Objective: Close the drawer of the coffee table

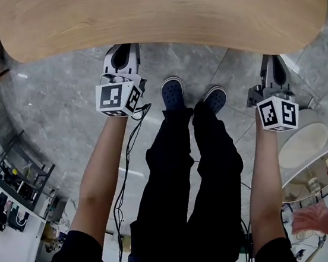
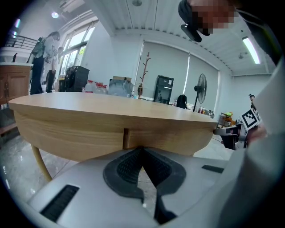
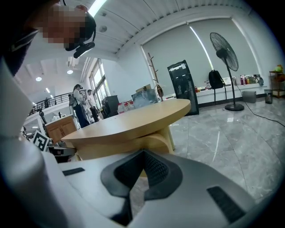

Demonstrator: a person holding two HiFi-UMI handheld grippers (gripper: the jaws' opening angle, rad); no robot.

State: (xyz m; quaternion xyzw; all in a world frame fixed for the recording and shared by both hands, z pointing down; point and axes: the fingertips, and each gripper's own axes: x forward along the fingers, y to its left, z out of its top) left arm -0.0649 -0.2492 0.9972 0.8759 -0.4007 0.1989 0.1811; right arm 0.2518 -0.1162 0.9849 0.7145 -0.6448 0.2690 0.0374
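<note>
Left gripper (image 1: 122, 54) and right gripper (image 1: 273, 65) sit just short of the table (image 1: 160, 8) edge, jaws pinched together, empty (blunt tips suit pushing a drawer).

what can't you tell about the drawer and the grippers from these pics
- Drawer: head view, the coffee table top covers it; open or shut is unknown.
- Seam in the table's side: left gripper view, its lower end hidden behind the left gripper; whether it's the drawer's edge is unclear.
- Right gripper: head view, tips end at the tabletop's edge; contact can't be judged.
</note>
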